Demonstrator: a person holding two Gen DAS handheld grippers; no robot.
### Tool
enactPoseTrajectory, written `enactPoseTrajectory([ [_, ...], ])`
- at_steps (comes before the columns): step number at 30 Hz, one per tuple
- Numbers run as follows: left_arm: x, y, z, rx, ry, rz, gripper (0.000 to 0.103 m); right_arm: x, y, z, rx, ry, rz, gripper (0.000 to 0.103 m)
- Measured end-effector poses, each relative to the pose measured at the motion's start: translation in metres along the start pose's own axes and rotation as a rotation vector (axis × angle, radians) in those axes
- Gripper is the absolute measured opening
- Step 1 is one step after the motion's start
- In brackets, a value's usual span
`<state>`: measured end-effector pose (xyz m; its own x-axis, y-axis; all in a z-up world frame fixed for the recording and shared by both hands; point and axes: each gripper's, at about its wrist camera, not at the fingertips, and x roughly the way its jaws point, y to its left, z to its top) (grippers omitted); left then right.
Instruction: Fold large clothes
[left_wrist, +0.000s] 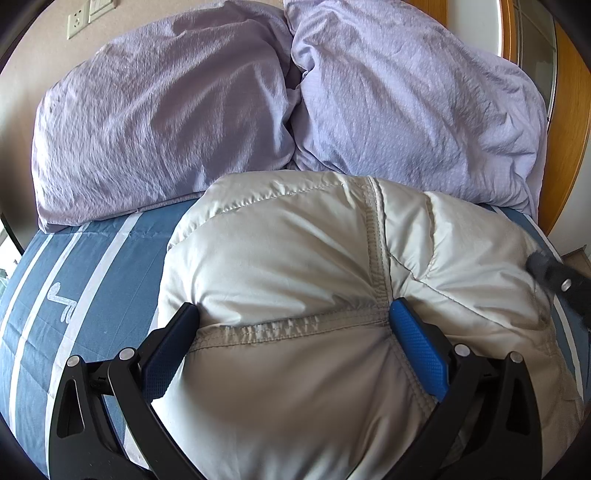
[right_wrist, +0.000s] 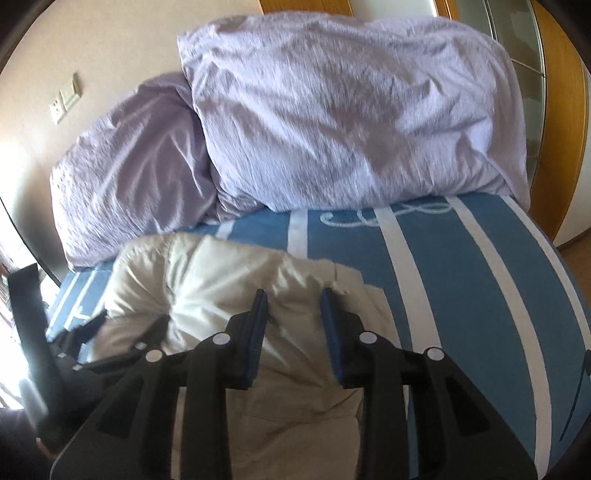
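A puffy pale grey jacket (left_wrist: 295, 258) lies bunched on the blue striped bed sheet (left_wrist: 92, 277). My left gripper (left_wrist: 295, 308) stands wide open, its blue pads (left_wrist: 417, 343) dug into the jacket on both sides of a stitched seam, with a bulge of padding filling the gap. In the right wrist view my right gripper (right_wrist: 294, 295) hovers just above the jacket (right_wrist: 207, 280) near its right edge. Its jaws are a little apart and no fabric is pinched between them. A blurred dark finger (left_wrist: 543, 266) of the right gripper shows at the right edge of the left wrist view.
Two lilac pillows (left_wrist: 166, 110) (left_wrist: 406, 92) lean against the wall behind the jacket. The bed sheet (right_wrist: 461, 277) lies bare to the jacket's right. A wooden frame (left_wrist: 569, 110) borders the bed on the right. Wall sockets (left_wrist: 77, 22) sit at upper left.
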<state>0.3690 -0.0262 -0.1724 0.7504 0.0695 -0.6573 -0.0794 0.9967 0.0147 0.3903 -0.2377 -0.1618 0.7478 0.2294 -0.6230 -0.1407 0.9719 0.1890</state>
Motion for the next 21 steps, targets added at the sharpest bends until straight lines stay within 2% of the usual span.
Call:
enactPoseTrajectory([
  [5, -0.002, -0.002, 0.0, 0.0, -0.005, -0.001, 0.102, 0.012, -0.005, -0.012, -0.001, 0.019, -0.018, 0.026],
  [21, -0.003, -0.003, -0.001, 0.004, -0.018, 0.011, 0.102, 0.031, -0.006, -0.029, -0.048, -0.002, -0.034, 0.026],
])
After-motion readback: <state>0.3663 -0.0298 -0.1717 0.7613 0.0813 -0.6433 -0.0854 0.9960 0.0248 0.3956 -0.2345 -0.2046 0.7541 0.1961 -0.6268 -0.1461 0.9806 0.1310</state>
